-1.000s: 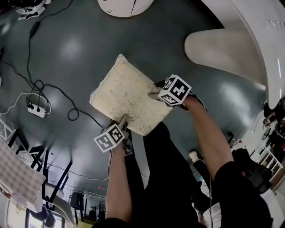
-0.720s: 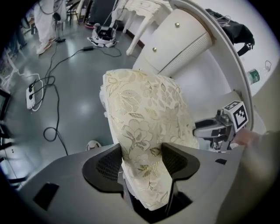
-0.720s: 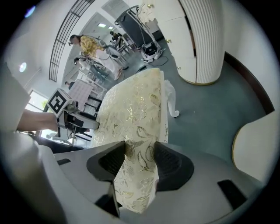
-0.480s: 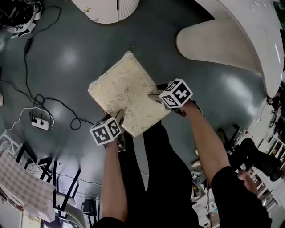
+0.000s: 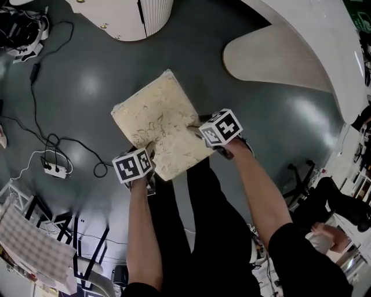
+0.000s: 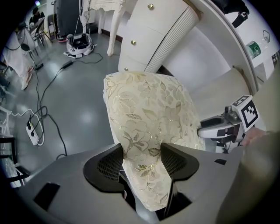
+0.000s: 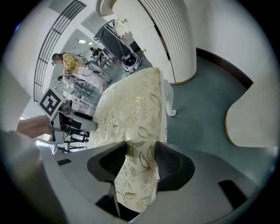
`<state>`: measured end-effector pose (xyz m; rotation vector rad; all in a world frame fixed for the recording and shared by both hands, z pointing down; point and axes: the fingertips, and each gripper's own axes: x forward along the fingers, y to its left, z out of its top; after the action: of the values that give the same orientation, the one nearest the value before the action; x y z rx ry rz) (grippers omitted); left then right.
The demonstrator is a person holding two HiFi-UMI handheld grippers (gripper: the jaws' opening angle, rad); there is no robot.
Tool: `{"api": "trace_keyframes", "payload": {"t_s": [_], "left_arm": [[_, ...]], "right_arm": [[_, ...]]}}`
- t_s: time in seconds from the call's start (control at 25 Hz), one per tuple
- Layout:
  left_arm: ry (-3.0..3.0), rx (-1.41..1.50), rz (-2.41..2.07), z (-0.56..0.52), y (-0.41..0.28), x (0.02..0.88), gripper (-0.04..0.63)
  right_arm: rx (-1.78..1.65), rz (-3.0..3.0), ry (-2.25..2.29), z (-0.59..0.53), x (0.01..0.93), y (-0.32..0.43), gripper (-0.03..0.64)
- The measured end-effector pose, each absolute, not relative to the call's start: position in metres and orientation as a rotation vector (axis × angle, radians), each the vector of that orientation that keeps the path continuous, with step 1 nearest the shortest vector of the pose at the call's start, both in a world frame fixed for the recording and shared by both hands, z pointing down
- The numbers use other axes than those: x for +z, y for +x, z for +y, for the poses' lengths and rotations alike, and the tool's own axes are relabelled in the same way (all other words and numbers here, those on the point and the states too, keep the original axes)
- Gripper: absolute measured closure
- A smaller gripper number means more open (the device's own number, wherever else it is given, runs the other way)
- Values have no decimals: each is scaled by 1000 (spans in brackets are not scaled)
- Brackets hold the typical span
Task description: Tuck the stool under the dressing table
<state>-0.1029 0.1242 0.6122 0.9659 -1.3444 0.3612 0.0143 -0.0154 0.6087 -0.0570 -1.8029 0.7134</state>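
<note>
Stool: over the grey floor, near the dressing table but clear of it, not under it. Left gripper: fingers clamped on the stool's padded edge farthest from the dressing table, fabric pinched between them; grip just tightened slightly. Right gripper: fingers likewise closed on the adjoining padded edge, also turned away from the dressing table; grip just tightened slightly.

The right hand-held gripper clamps the edge of the floral-cushioned stool, with the white ribbed dressing table beyond.
</note>
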Motion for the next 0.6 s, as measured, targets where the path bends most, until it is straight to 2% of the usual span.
{"api": "trace_keyframes", "payload": {"t_s": [0.6], "left_arm": [[1147,627,-1260,76,-109,613,343]], "right_arm": [[989,-1836,242,-13,614,49,422]]}}
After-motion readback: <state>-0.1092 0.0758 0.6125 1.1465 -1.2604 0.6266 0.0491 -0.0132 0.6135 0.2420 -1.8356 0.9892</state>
